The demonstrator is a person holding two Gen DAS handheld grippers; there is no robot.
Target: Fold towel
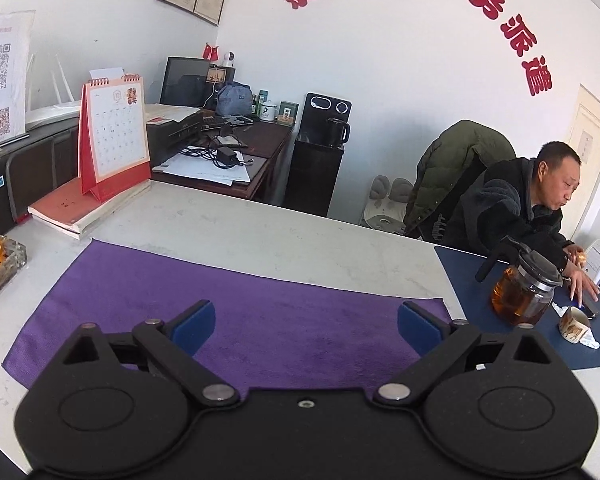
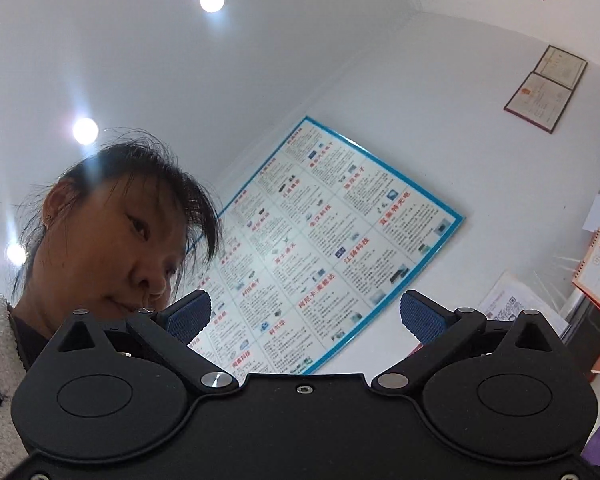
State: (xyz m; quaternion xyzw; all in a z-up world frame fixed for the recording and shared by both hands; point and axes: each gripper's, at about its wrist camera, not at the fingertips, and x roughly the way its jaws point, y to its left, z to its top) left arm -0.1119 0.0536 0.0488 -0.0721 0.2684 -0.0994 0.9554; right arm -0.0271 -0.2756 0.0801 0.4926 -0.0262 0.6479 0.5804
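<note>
Matt purple cloth towel [image 1: 228, 312] on smooth pale table [image 1: 300, 236]; matt black plastic tool [image 1: 305, 320].

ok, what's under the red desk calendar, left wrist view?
The red desk calendar stands on a stack of books or pads, red cover uppermost, paler edges below. The stack rests on the white table. The calendar's base hides part of the cover.

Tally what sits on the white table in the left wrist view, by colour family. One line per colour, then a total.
Purple: 1, the towel
Red: 2, the desk calendar and the book under it
Dark blue: 1, the mat
Amber or orange: 2, the glass teapot and the ashtray with orange peel
Total: 6
</note>
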